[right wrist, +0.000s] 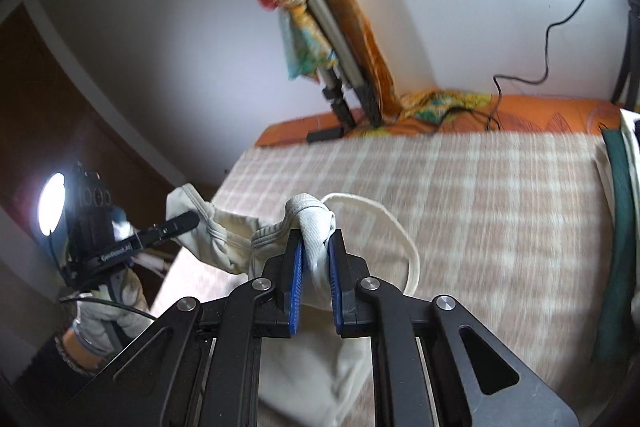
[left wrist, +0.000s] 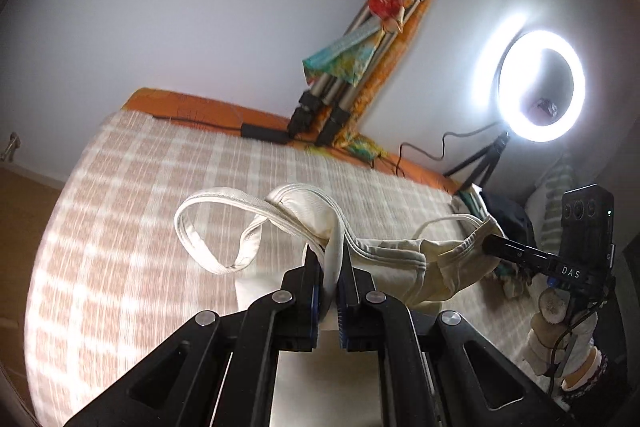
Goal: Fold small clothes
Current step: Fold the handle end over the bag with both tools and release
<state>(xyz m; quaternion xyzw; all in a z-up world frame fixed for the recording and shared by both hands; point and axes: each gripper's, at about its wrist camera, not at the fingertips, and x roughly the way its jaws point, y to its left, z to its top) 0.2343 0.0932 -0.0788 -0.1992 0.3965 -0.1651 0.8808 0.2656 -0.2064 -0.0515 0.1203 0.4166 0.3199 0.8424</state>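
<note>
Lettering "DAS" shows on my right tool [left wrist: 490, 243]. Both it and my left tool [left wrist: 330, 267] clench the cream tank top [left wrist: 400, 263] above the bed [left wrist: 160, 195].

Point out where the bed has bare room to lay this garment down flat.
The checked blanket lies bare ahead of the right gripper, up to the orange edge and the green cloth. In the left view, open blanket lies left of the left gripper. It is crowded around the tripod feet and cables.

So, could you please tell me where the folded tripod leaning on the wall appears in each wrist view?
Left wrist: tripod upper centre-right, leaning right, left of the ring light.
Right wrist: tripod upper centre, leaning left.
Shared landmark: the checked blanket beneath the held cream garment.
</note>
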